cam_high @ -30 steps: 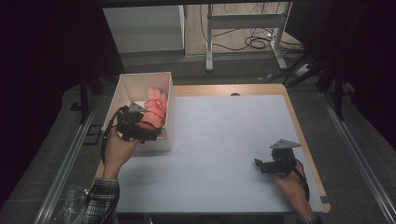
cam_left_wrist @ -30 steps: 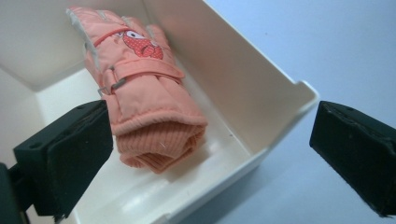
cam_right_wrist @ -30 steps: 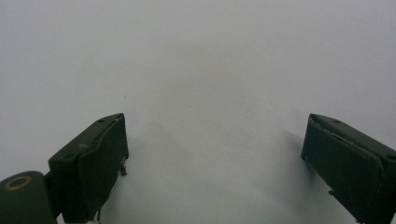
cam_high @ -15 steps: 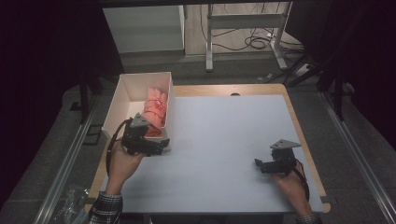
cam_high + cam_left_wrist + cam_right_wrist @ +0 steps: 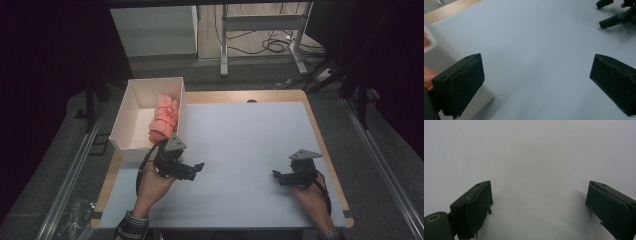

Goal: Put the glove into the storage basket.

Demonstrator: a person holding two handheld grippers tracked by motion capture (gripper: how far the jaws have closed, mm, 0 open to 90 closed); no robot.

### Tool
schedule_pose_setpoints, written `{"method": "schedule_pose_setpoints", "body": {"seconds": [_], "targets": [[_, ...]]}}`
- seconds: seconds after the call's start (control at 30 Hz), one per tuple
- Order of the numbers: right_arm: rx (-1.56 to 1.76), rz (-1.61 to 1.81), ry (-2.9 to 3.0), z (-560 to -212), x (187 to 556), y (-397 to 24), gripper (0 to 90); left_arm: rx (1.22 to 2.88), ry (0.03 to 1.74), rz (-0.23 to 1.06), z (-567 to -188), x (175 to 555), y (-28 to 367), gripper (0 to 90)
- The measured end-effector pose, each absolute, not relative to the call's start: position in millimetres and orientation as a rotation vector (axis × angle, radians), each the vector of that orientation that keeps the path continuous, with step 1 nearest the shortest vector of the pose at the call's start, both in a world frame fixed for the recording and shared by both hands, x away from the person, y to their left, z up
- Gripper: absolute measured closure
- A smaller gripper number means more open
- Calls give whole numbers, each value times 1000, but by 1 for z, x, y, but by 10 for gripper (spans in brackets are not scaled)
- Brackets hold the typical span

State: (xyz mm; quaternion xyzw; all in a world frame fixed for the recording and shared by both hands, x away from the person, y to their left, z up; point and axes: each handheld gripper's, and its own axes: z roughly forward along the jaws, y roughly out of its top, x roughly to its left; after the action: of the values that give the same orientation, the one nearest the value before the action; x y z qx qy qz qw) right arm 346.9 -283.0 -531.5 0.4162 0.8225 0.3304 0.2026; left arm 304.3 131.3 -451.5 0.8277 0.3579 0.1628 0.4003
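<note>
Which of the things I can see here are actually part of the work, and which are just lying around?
Part of the work:
- white box
- pink cloth inside it
- left gripper, open
- right gripper, open

Just lying about:
- cables on the floor beyond the table
- crumpled plastic beside the table

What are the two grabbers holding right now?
Nothing. The left gripper and right gripper are both open and empty; the pink cloth lies in the white box.
</note>
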Motion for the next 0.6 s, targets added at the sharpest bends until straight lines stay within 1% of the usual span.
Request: {"method": "schedule_pose_setpoints", "body": {"seconds": [0.6], "targets": [[1161, 923, 2296, -532, 347, -283, 74, 2140, 906, 326, -515, 305, 107, 3]]}}
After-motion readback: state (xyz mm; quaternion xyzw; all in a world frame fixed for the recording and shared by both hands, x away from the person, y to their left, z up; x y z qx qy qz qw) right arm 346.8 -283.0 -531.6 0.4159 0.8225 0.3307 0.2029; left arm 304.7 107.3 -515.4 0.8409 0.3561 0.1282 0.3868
